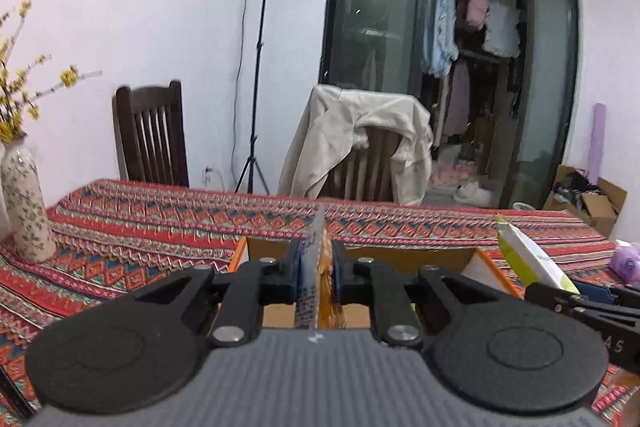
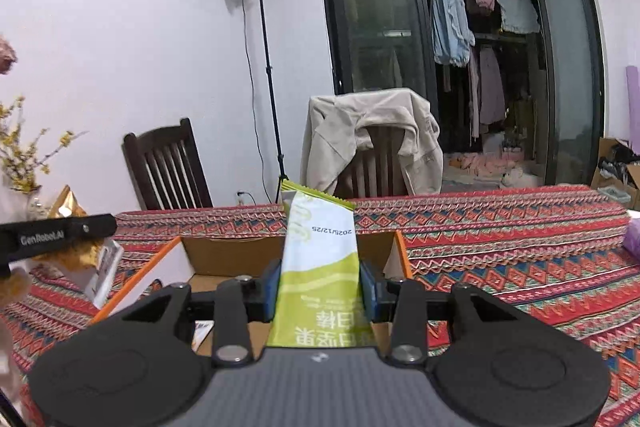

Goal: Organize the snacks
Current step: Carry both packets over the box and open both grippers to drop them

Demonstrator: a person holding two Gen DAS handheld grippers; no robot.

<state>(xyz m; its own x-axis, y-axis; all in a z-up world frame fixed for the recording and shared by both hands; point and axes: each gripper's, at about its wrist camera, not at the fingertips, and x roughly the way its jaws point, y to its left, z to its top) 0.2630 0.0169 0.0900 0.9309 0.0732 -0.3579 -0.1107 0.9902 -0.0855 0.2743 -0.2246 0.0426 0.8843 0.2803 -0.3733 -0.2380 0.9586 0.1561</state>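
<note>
My left gripper (image 1: 316, 269) is shut on a thin gold and white snack packet (image 1: 314, 259), held edge-on and upright above the open cardboard box (image 1: 264, 247). My right gripper (image 2: 320, 287) is shut on a green and white snack bar wrapper (image 2: 318, 247) that stands up between its pads, also above the cardboard box (image 2: 228, 251). In the left wrist view the green and white wrapper (image 1: 532, 259) shows at the right, sticking out of the right gripper. In the right wrist view the gold packet (image 2: 76, 231) shows at the left, in the left gripper.
The box sits on a table with a red patterned cloth (image 1: 160, 223). A vase with yellow flowers (image 1: 26, 203) stands at the left. Two chairs (image 1: 154, 139), one draped with a cream jacket (image 1: 360, 143), and a light stand (image 1: 260, 67) are behind the table. A purple object (image 1: 628, 263) lies at right.
</note>
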